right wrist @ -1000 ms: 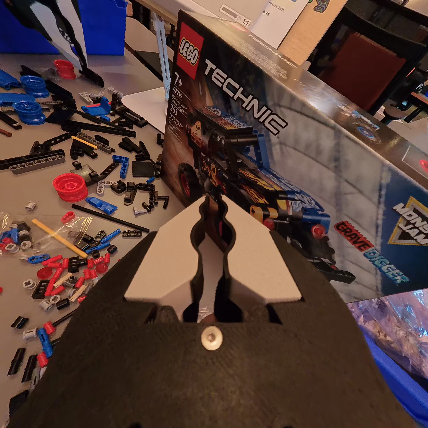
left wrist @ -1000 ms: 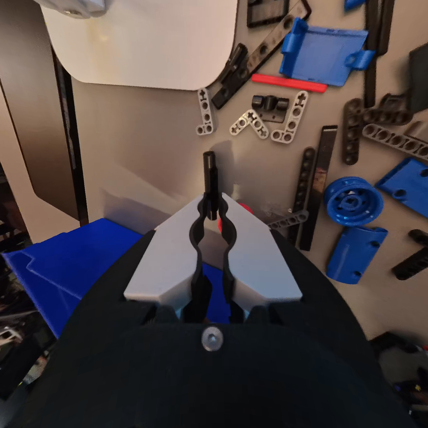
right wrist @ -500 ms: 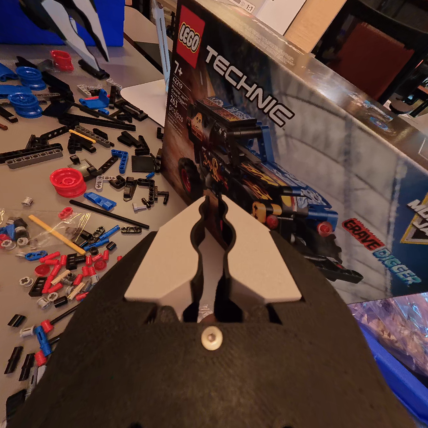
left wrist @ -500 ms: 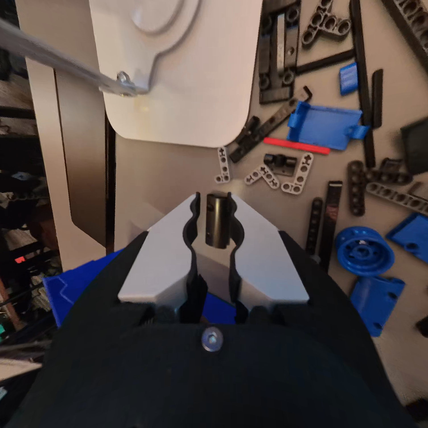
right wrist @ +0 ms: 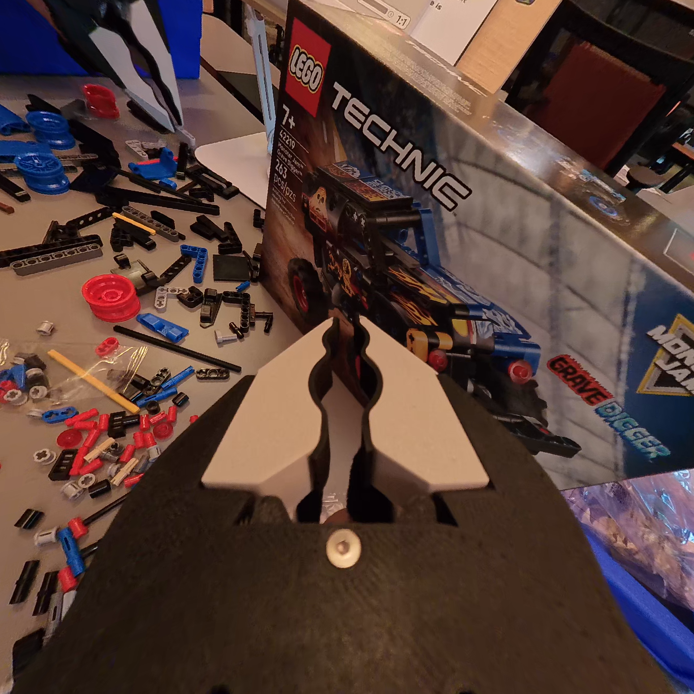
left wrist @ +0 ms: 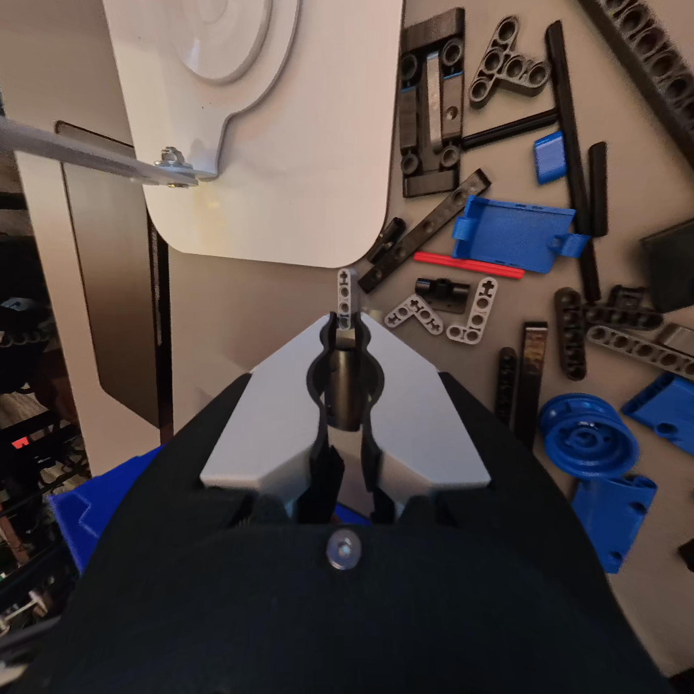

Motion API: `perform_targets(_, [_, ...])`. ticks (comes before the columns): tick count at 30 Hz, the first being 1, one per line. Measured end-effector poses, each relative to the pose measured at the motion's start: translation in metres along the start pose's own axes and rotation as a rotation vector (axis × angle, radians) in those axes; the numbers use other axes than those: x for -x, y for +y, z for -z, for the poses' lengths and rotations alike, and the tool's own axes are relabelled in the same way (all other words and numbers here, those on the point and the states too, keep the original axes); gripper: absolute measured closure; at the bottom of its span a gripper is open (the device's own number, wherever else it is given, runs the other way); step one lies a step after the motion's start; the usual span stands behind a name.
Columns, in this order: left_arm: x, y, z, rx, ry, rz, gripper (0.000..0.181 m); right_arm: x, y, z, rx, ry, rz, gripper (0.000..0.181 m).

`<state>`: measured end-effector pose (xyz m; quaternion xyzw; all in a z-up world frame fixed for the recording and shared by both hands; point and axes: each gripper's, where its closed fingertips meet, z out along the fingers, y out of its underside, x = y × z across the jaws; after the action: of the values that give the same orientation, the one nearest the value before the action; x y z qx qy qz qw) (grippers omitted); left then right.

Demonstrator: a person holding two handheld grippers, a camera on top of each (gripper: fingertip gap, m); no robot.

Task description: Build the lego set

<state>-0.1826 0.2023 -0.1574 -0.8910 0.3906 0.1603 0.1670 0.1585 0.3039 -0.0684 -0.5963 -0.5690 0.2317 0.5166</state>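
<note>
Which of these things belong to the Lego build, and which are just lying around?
Build: black peg in the left gripper, grey beam, blue wheel, red wheel, picture box.
Lying about: white stand, blue bin.

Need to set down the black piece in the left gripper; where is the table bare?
Bare strip of table between the white stand base, the table's left edge and the small grey beam. Right of that beam, loose parts crowd around the blue panel.
</note>
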Motion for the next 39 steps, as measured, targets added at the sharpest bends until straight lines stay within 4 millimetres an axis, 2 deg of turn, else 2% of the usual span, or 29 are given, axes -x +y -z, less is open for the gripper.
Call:
perform_targets(5, [-0.007,-0.002,0.028,-0.045,-0.06,0.003,0.175,0.001,0.0,0.0,0.003,-0.005,0.002,0.175])
perform_targets(10, [-0.034,-0.009,0.062,-0.127,-0.08,0.006,0.174,0.003,0.002,-0.002,0.009,-0.01,0.006,0.175])
perform_targets(16, [-0.087,-0.014,0.092,-0.188,-0.064,-0.003,0.175,0.004,0.002,-0.001,0.01,-0.014,0.008,0.175])
perform_targets(20, [-0.132,-0.02,0.106,-0.26,0.01,0.027,0.174,0.005,0.0,-0.002,0.009,-0.016,0.014,0.175])
perform_targets(24, [-0.177,-0.023,0.106,-0.277,0.1,0.031,0.174,0.006,0.0,-0.001,0.008,-0.018,0.016,0.175])
perform_targets(26, [-0.206,-0.026,0.106,-0.287,0.174,0.017,0.174,0.006,0.0,-0.002,0.01,-0.018,0.016,0.175])
perform_targets(29, [-0.242,-0.04,0.111,-0.356,0.311,0.026,0.174,0.006,0.001,-0.002,0.012,-0.019,0.015,0.175])
perform_targets(31, [-0.257,-0.046,0.114,-0.393,0.404,0.066,0.174,0.006,0.001,-0.002,0.012,-0.019,0.013,0.175])
perform_targets(32, [-0.261,-0.045,0.112,-0.386,0.435,0.077,0.175,0.005,0.001,-0.001,0.013,-0.019,0.013,0.175])
perform_targets(34, [-0.259,-0.048,0.111,-0.42,0.476,0.141,0.181,0.006,0.001,-0.001,0.014,-0.021,0.013,0.175])
perform_targets(37, [-0.255,-0.047,0.105,-0.424,0.53,0.217,0.181,0.006,0.001,-0.002,0.016,-0.024,0.013,0.175])
perform_targets(39, [-0.245,-0.044,0.1,-0.417,0.497,0.238,0.181,0.006,0.002,-0.002,0.019,-0.024,0.013,0.174])
